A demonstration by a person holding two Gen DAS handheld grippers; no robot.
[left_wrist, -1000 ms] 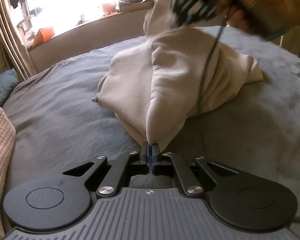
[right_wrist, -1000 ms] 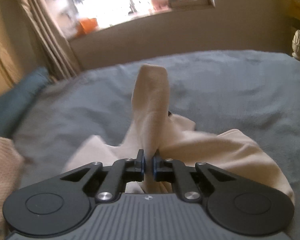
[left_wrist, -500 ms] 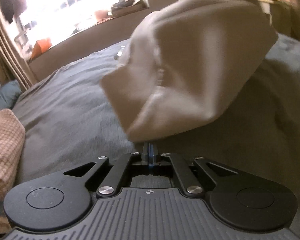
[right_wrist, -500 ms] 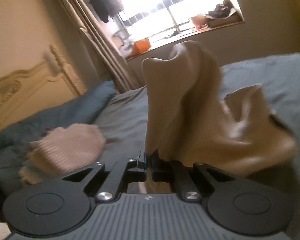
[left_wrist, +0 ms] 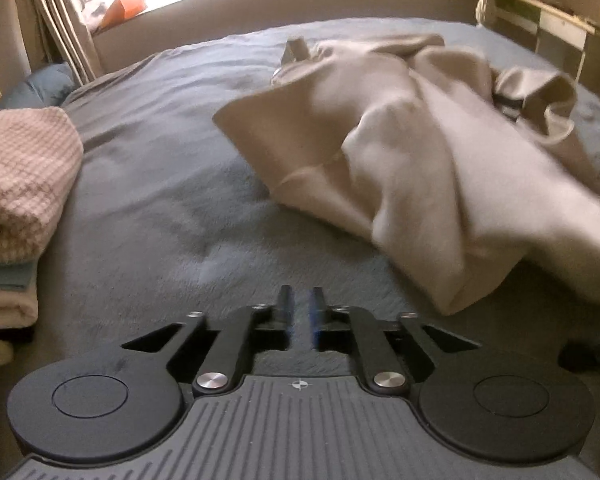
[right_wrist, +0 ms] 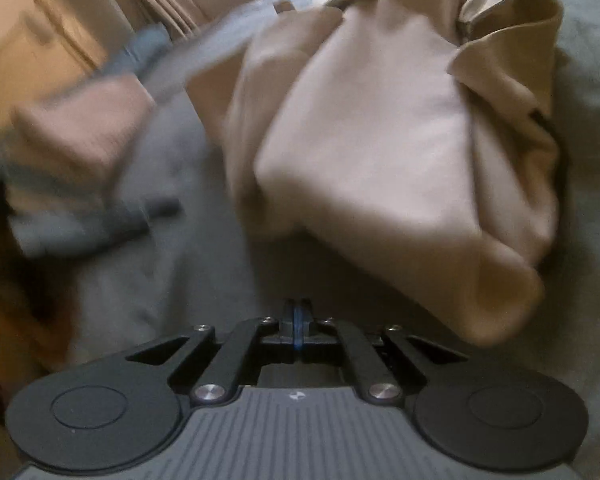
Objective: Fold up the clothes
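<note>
Both tilt down: left gripper opening, empty; right gripper closed beside beige garment.

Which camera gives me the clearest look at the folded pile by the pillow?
The left wrist view: the folded pile is sharp there, its checked top layer and stacked edges visible. In the right wrist view it is only a motion-blurred pinkish shape.

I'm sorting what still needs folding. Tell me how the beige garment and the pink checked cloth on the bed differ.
The beige garment lies crumpled and spread out in loose folds; the pink checked cloth is folded.
The beige garment sits alone in the middle of the bed; the pink checked cloth tops a small stack at its left edge.
The beige garment is plain; the pink cloth has a woven check.
Both rest on the grey bed cover.
</note>
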